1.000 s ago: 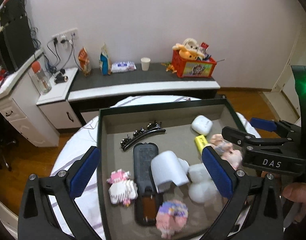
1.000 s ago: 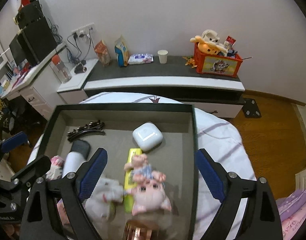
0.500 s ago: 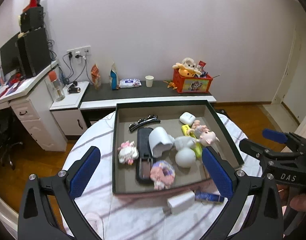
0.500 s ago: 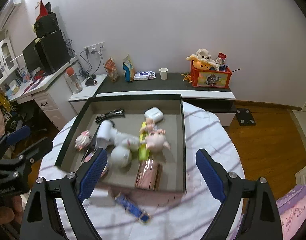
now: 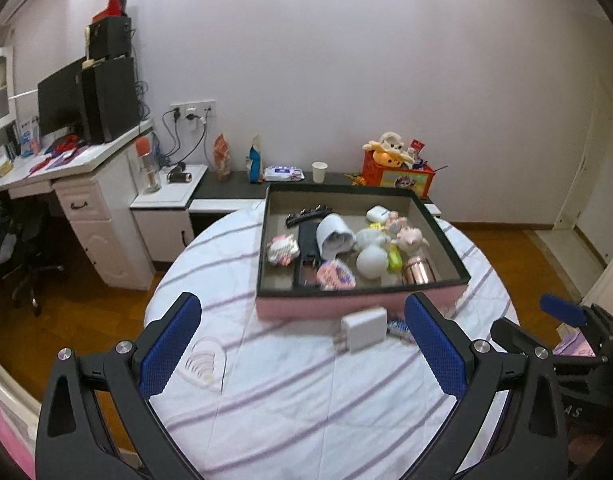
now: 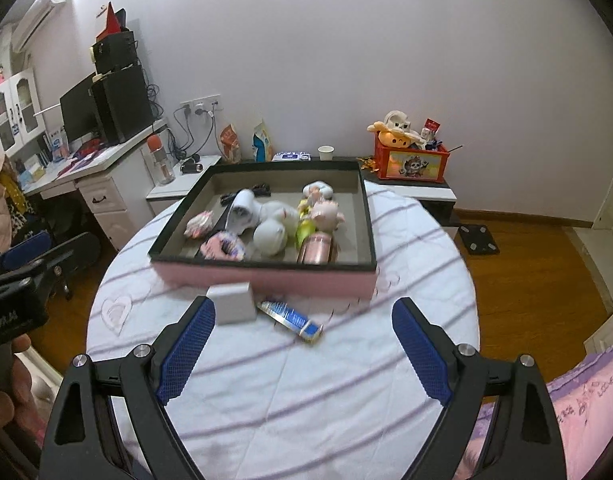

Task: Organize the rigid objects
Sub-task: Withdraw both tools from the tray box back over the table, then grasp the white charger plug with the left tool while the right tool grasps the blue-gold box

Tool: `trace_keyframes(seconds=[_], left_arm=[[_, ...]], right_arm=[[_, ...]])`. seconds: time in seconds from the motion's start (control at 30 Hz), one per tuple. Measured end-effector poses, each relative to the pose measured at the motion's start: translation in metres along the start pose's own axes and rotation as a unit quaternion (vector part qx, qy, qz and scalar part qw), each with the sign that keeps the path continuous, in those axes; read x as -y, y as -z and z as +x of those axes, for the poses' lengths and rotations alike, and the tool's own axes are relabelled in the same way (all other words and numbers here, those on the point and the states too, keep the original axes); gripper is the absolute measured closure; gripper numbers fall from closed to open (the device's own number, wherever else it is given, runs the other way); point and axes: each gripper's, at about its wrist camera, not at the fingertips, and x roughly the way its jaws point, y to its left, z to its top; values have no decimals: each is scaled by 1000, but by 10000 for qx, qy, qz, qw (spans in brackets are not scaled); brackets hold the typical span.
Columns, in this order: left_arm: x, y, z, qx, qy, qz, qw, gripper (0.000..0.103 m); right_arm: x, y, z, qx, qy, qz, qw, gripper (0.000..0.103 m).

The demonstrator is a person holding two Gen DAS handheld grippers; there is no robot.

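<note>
Pink-sided box [image 5: 358, 307] w/ a dark rim and grey inside sits on a round table [image 5: 306, 392] covered in a white cloth w/ purple stripes; in the left wrist view it fills the centre-right of the frame.

Inside the box, packed close together: a black hair clip [image 5: 308, 214] at the far side, a white earbud case [image 5: 377, 213] far right, a white hair dryer [image 5: 336, 236] mid, a black remote [image 5: 307, 246] beside it, a pink pig toy [image 5: 410, 237], a yellow marker [image 5: 394, 258] partly under the toys, a copper-pink can [image 5: 417, 274] at the near right, and two small pink block toys [image 5: 283, 249] on the left and near side.

Two things lie outside the box, on the cloth just in front of its near wall: a white charger block [image 6: 231, 303] and a blue-and-white tube [image 6: 291, 316], right beside each other in the lower middle of the right wrist view.

Left gripper [image 5: 302, 350] hangs above the near part of the table, jaws spread wide, nothing between them. Right gripper [image 6: 302, 350] is likewise spread wide and empty, w/ the charger block near its left finger and the tube a bit beyond the fingertips.

Judgement: most of the sorting looks done; the step in hand is picking up the last two loose things. Next move prob. calls for lowering the right gripper over the tube or charger, lining the fingers across its narrow side, closing, then lifting it over the box rim into the free grey space at the right side of the box.
</note>
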Motion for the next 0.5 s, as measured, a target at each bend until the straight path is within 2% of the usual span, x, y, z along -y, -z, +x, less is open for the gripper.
trace_keyframes(seconds=[0.2, 0.5], left_arm=[[-1, 25, -8, -83, -60, -65, 9999, 0], [-5, 43, 0, -336, -5, -140, 9993, 0]], right_arm=[[0, 26, -4, -161, -25, 83, 9998, 11], [4, 36, 1, -290, -30, 116, 9995, 11]])
